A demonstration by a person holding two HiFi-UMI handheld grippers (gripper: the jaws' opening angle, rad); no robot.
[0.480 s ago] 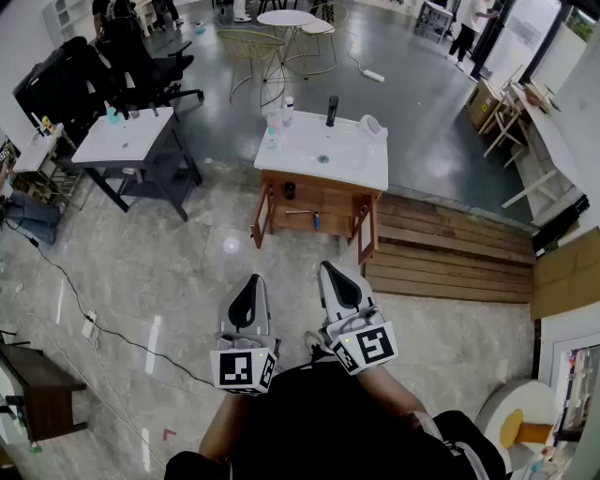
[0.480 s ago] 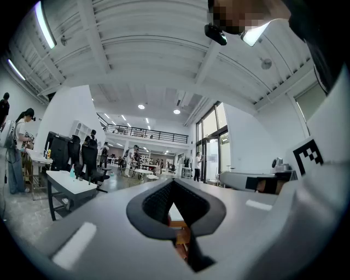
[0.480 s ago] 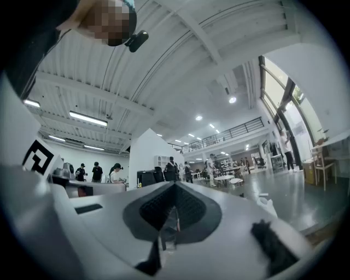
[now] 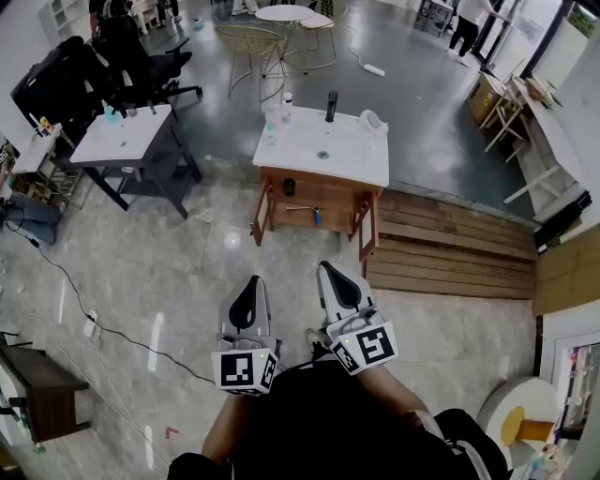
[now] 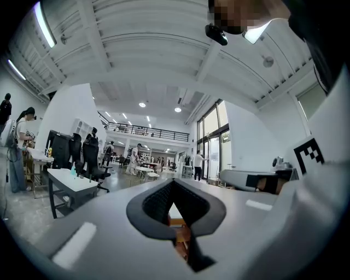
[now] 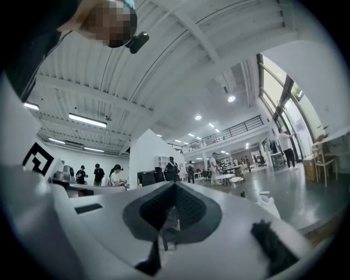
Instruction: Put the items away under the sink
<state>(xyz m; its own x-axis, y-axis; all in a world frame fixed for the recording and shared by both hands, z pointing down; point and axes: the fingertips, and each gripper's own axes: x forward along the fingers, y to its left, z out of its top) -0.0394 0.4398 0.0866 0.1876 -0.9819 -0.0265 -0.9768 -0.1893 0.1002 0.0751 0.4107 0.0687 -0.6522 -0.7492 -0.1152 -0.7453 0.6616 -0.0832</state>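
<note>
The sink unit (image 4: 354, 161) stands far ahead on the floor: a white top on a wooden frame (image 4: 330, 196) with an open shelf under it. Small bottles (image 4: 275, 123), a black faucet (image 4: 331, 108) and a white cloth (image 4: 373, 123) sit on the top. A dark item (image 4: 290, 188) and a blue one (image 4: 316, 220) show in the shelf space. My left gripper (image 4: 248, 281) (image 5: 174, 183) and right gripper (image 4: 330, 272) (image 6: 175, 186) are held side by side close to my body, well short of the sink. Both are shut with nothing between the jaws.
A grey desk (image 4: 123, 139) with black office chairs (image 4: 141, 66) stands at the left. Wooden decking (image 4: 450, 253) lies right of the sink. A cable (image 4: 112, 333) runs across the tiled floor at the left. Round table and wire chairs (image 4: 281, 28) stand beyond the sink.
</note>
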